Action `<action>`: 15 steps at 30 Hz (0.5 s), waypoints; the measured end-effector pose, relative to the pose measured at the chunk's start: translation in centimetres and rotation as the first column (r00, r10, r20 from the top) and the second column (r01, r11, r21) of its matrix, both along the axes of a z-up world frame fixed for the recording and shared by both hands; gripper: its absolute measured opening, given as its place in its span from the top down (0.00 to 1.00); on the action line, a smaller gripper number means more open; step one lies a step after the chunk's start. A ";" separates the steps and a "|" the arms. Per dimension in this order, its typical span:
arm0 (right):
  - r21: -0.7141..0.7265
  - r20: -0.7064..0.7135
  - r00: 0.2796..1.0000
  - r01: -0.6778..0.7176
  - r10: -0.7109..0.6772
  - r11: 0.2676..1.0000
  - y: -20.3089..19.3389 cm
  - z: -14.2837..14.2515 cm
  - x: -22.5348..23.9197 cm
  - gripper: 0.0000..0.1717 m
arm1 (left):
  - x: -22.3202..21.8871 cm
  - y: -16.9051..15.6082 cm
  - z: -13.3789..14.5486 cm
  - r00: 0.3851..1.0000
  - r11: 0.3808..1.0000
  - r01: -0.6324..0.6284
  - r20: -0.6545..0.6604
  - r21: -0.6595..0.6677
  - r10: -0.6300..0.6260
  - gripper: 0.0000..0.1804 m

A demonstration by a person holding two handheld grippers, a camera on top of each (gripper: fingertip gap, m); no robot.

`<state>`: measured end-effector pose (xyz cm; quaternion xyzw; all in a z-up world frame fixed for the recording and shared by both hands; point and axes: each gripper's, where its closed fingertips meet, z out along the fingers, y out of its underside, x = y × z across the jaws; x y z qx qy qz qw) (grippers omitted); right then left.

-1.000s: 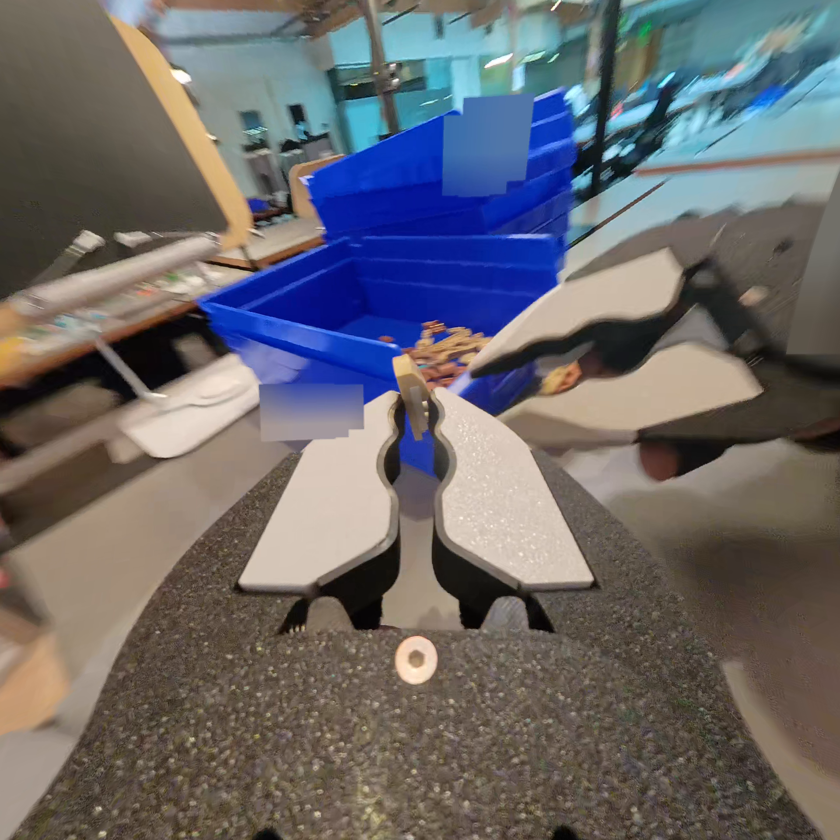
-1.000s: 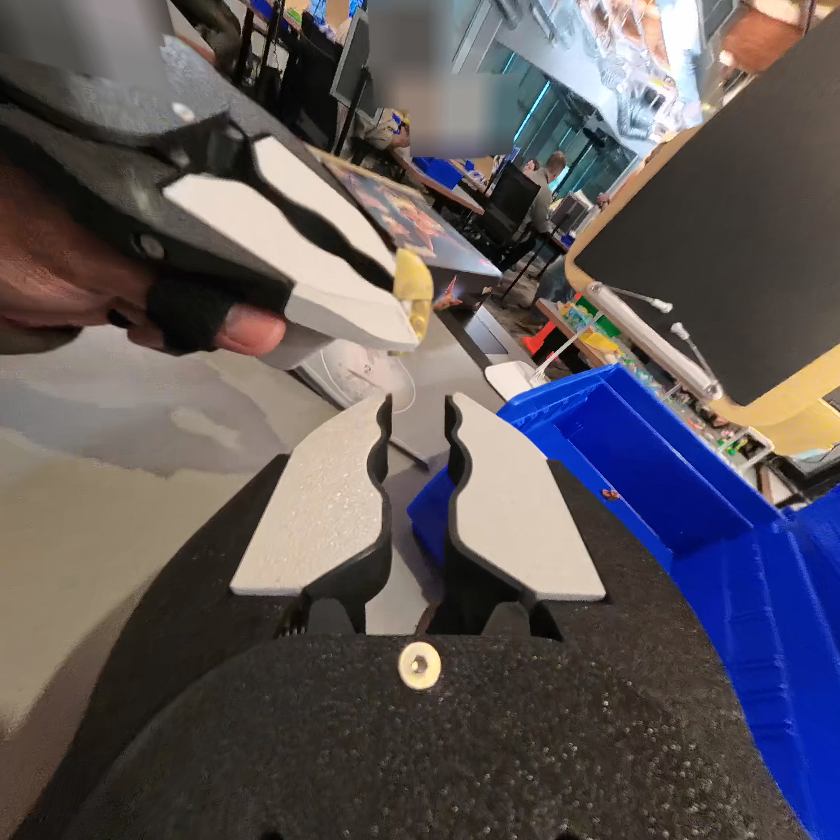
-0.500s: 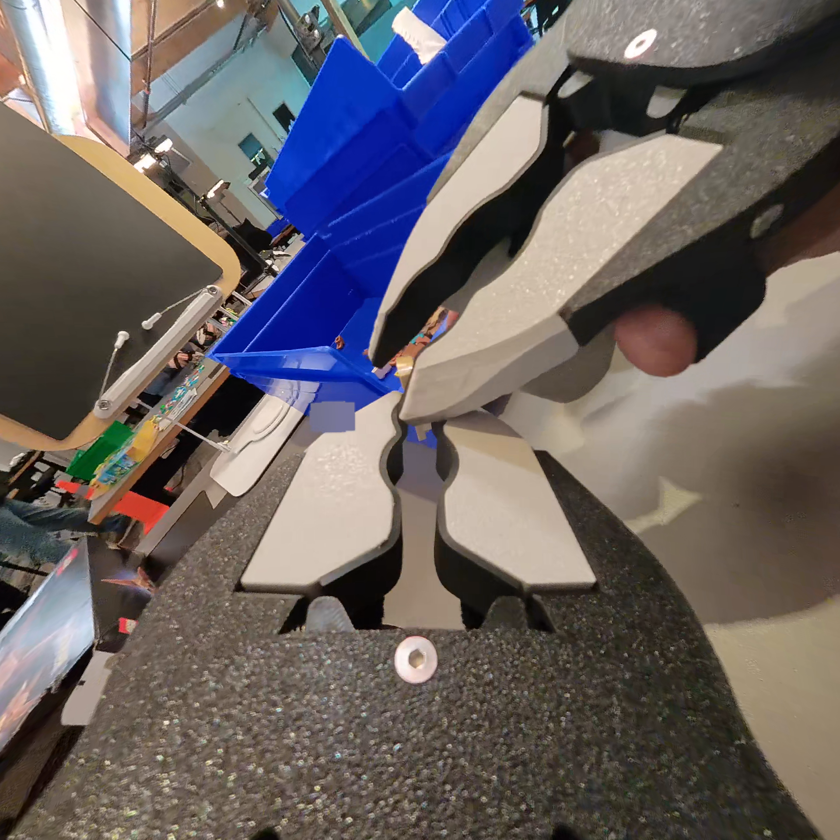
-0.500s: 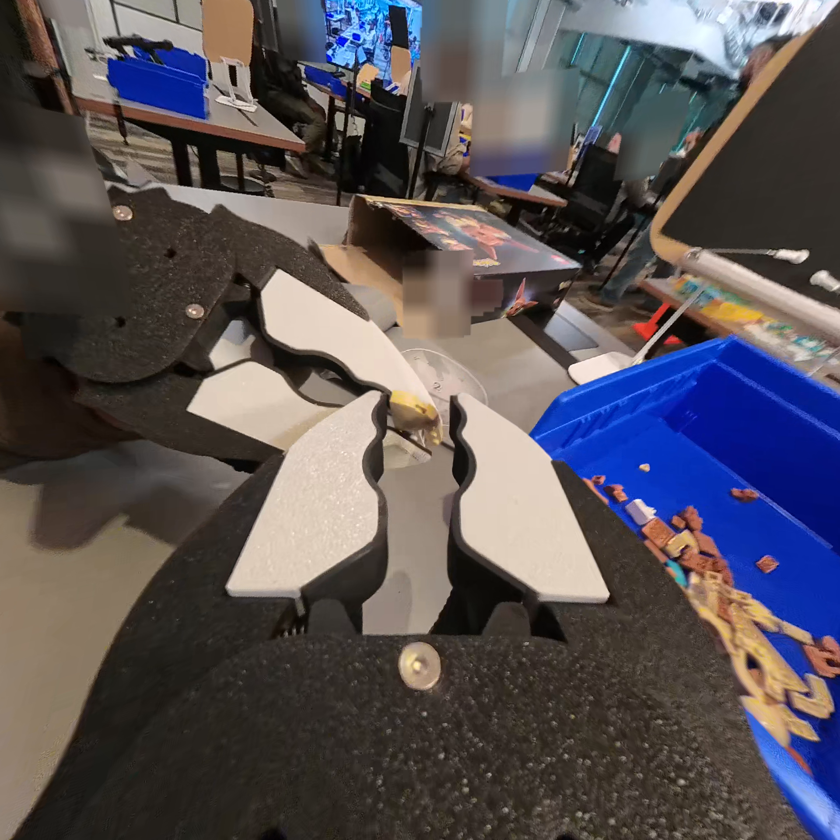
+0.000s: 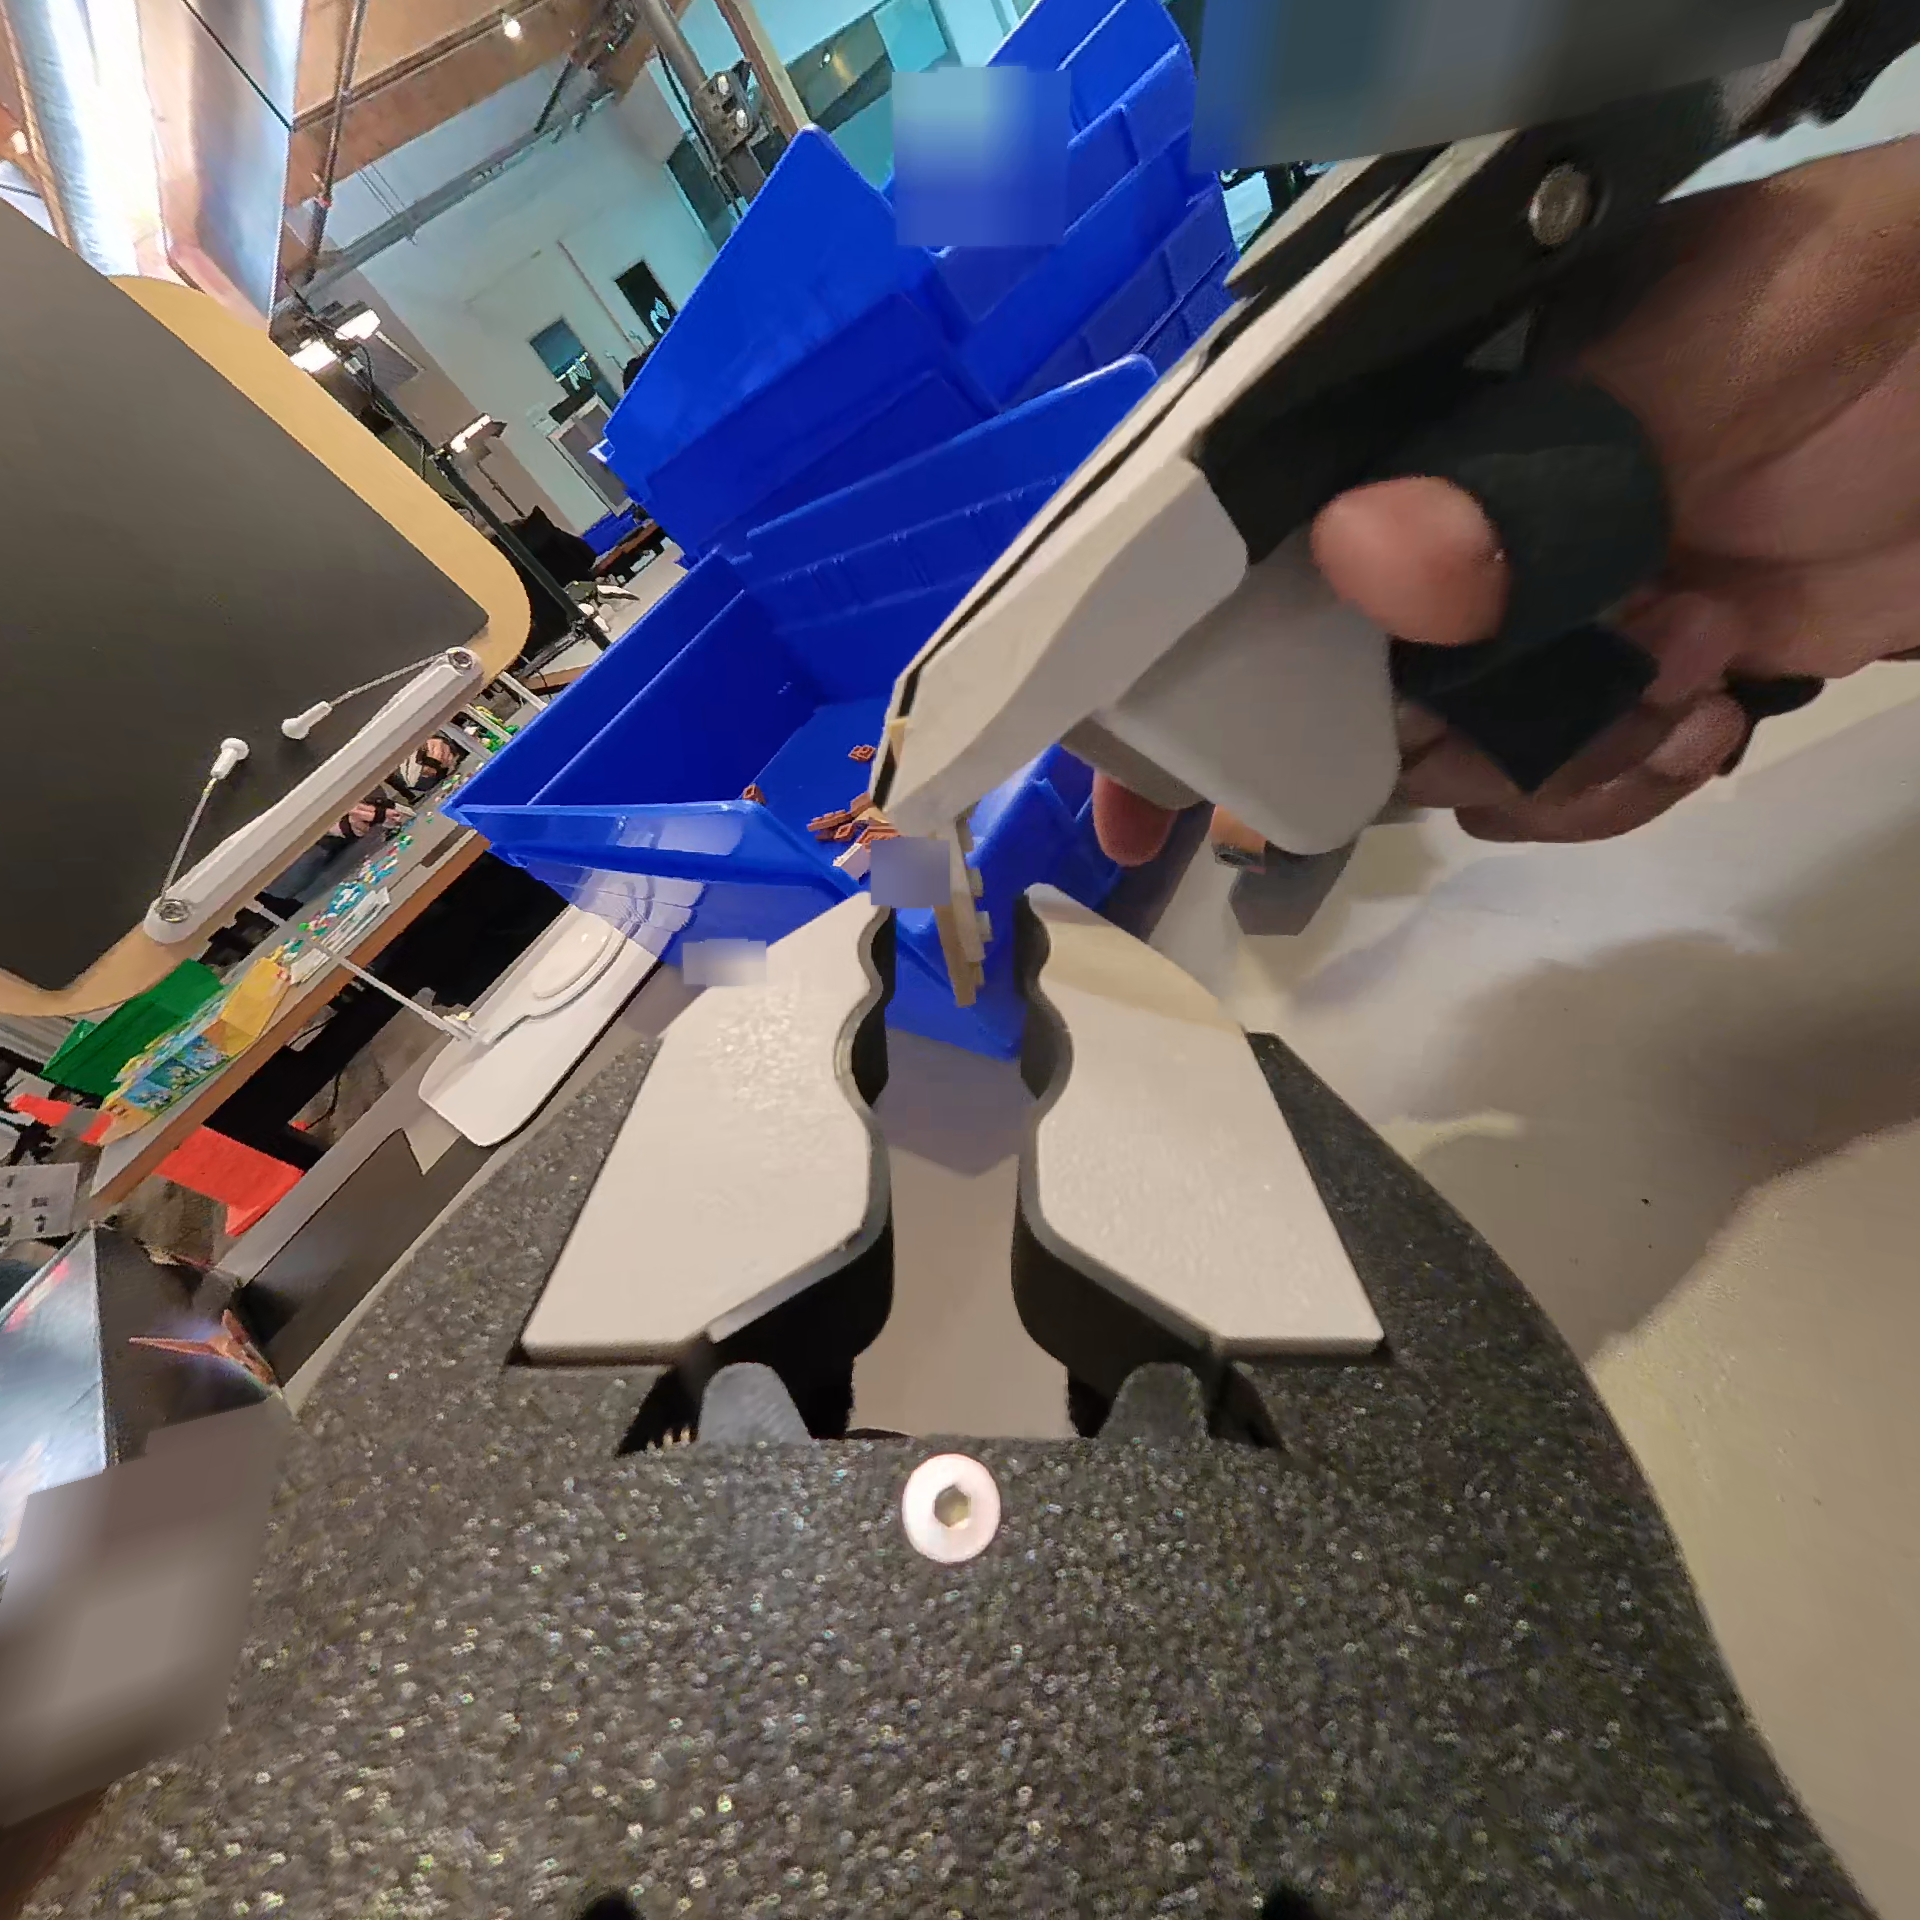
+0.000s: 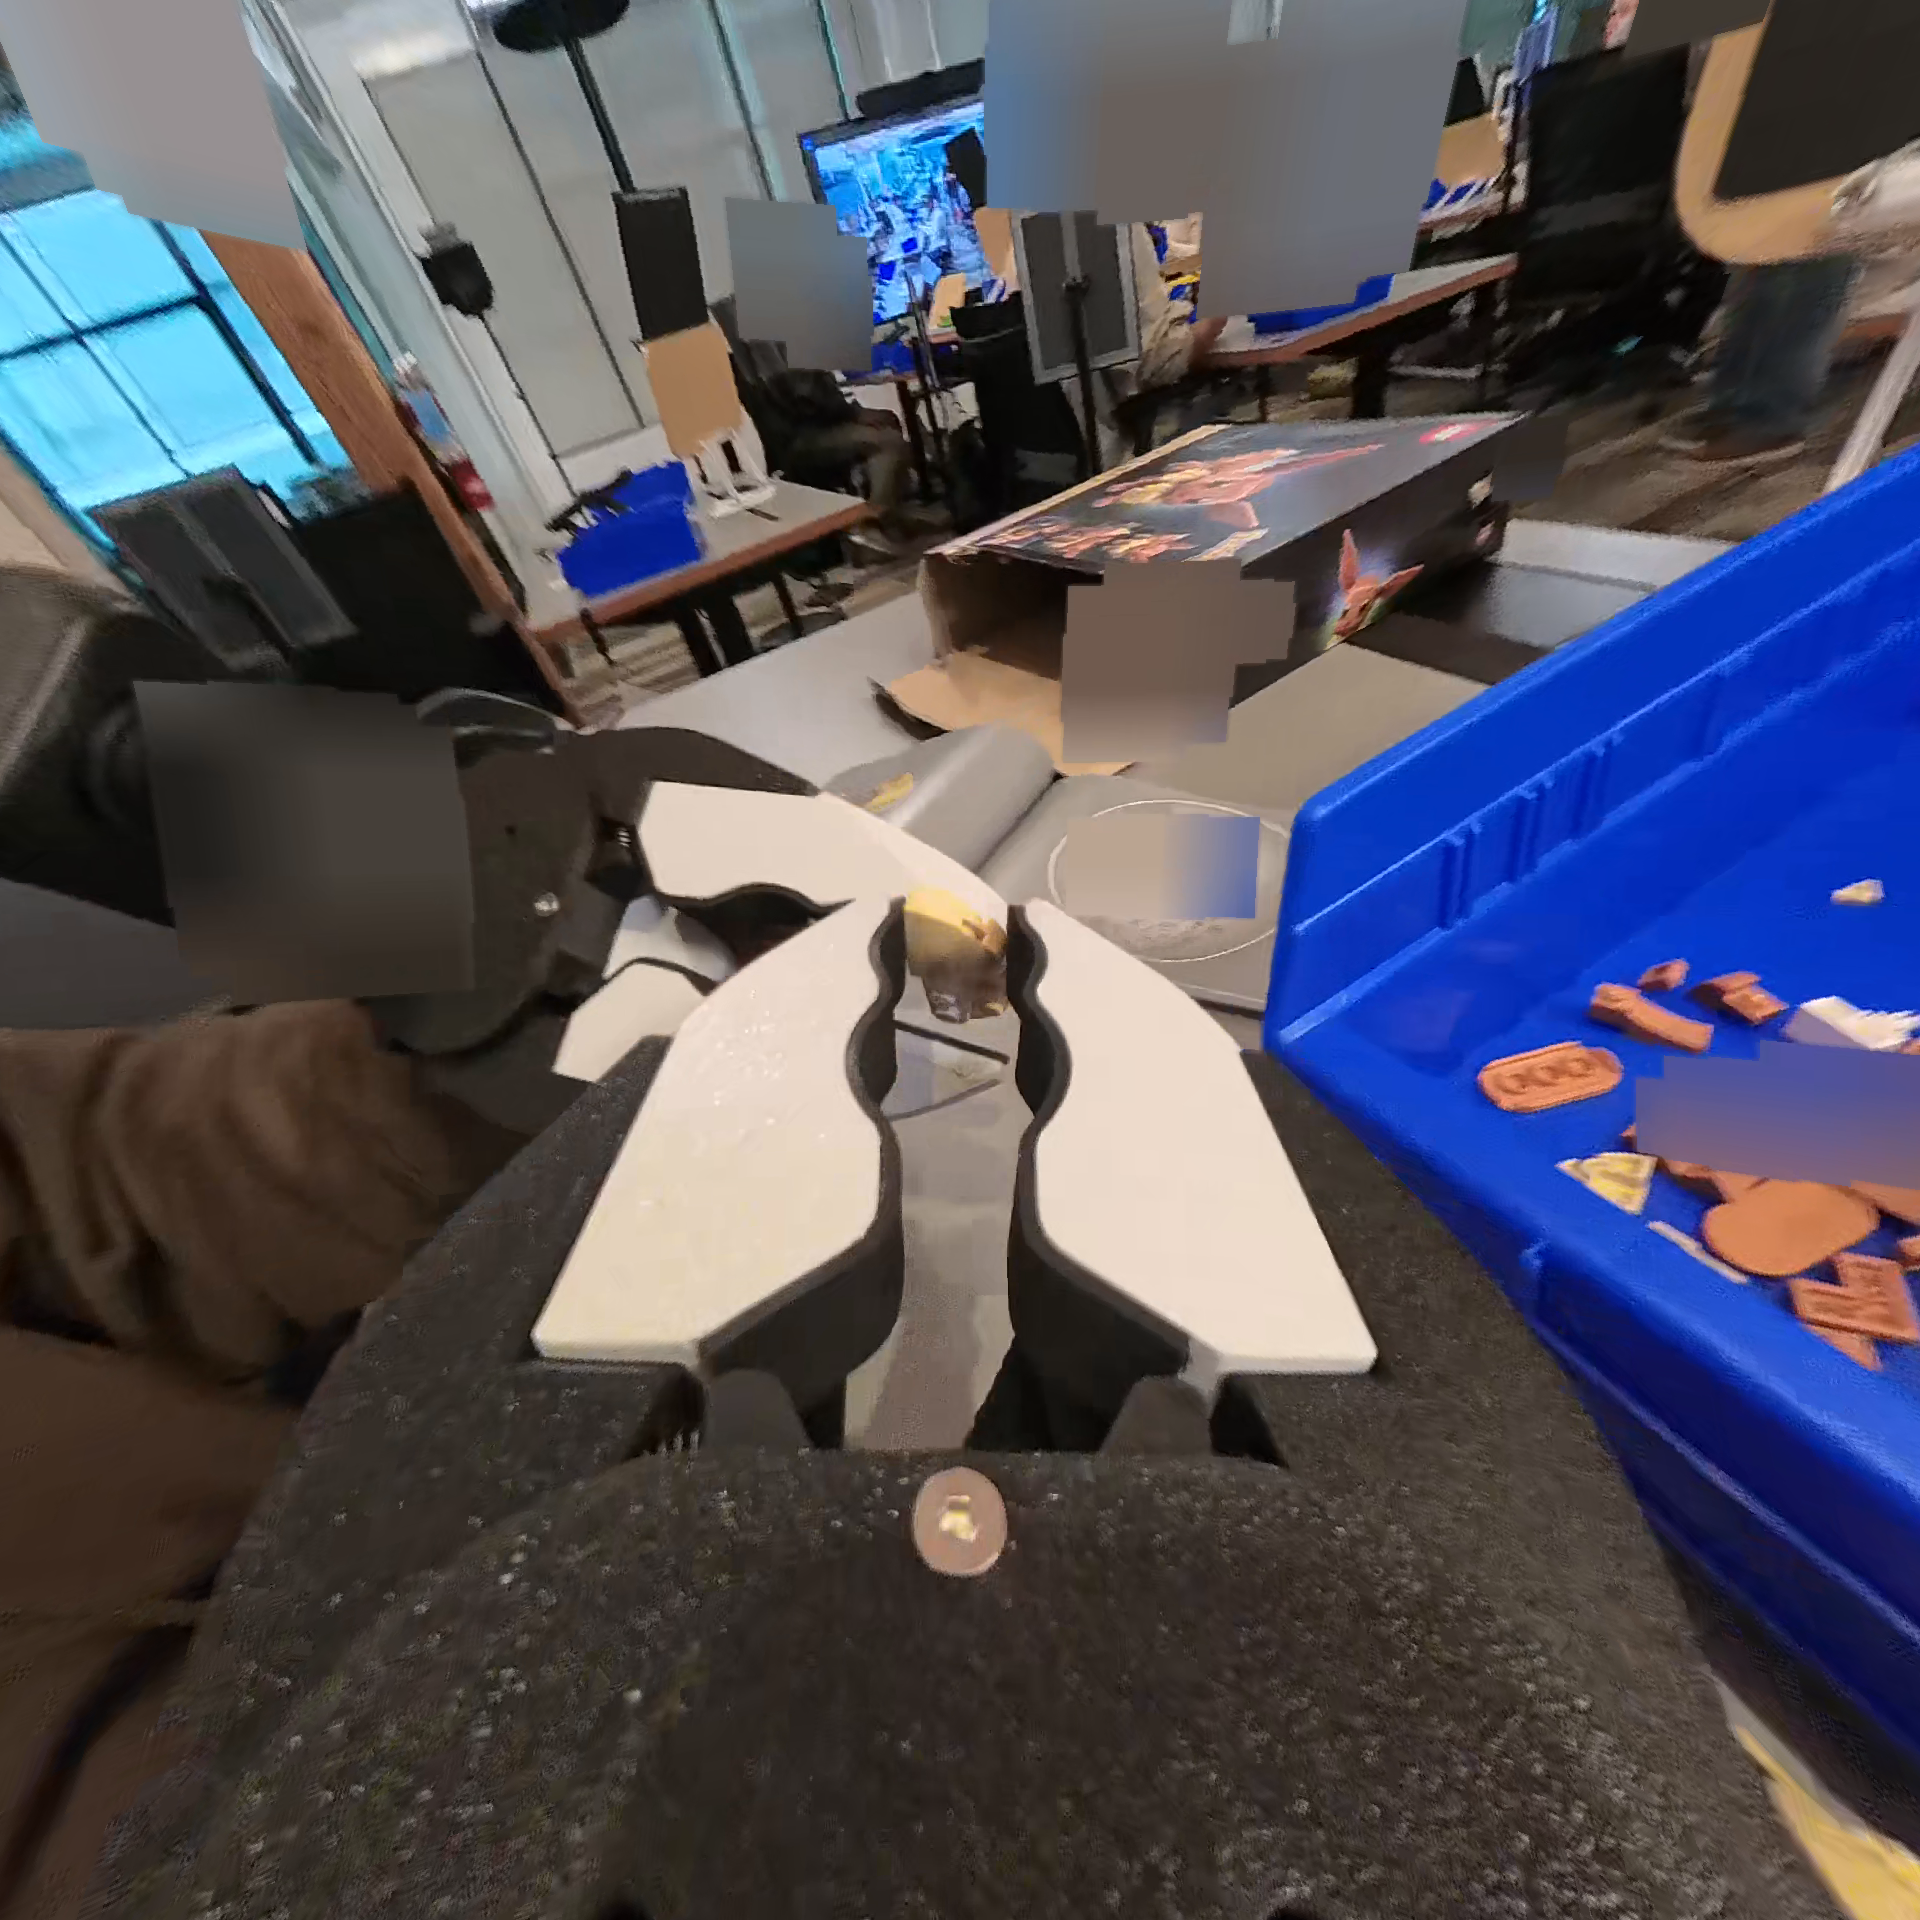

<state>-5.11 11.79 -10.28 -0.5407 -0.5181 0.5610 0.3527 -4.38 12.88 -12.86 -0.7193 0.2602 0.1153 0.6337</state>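
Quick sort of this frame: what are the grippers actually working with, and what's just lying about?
In use:
- right gripper, clamped on a small tan piece
- left gripper, open, its tips either side of that piece without pressing it

Lying about:
- blue bin with loose brown pieces
- stack of blue bins
- printed cardboard box

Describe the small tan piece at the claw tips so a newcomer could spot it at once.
Start at the big blue bin on the right. Just left of its near corner, the right claw pinches the tan piece between its fingertips. Unlike the reddish-brown pieces lying loose in the bin, it is pale tan and held up in the air.
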 end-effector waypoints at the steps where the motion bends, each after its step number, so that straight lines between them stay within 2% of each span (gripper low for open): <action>1: -0.035 0.001 1.000 -0.018 0.018 0.999 -0.2 -0.1 -0.1 0.89 | 0.1 0.0 0.0 1.000 1.000 -0.001 -0.005 0.002 0.001 0.89; 2: -0.062 0.000 0.999 -0.035 0.035 0.997 -0.5 -0.1 -0.1 0.89 | 0.1 0.1 -0.1 1.000 1.000 -0.002 -0.012 0.003 0.002 0.93; 5: -0.071 0.001 0.999 -0.042 0.042 0.997 -0.7 -0.3 -0.2 0.89 | -0.1 0.0 -0.3 1.000 1.000 -0.021 -0.017 -0.012 0.021 0.95; 7: -0.039 0.007 1.000 -0.027 0.027 0.999 -0.6 -0.4 -0.2 0.89 | -0.5 0.0 -0.2 0.999 0.999 -0.034 0.008 -0.026 0.034 0.96; 12: 0.107 0.035 0.999 0.016 -0.020 0.994 -0.9 -1.3 0.1 0.84 | -1.0 -0.1 0.2 0.995 0.997 -0.081 -0.050 0.005 0.081 0.96; 15: 0.108 -0.004 1.000 0.023 -0.023 0.994 -1.2 -0.9 0.2 0.84 | -0.6 -0.1 0.0 0.992 0.997 -0.079 -0.097 0.007 0.080 0.96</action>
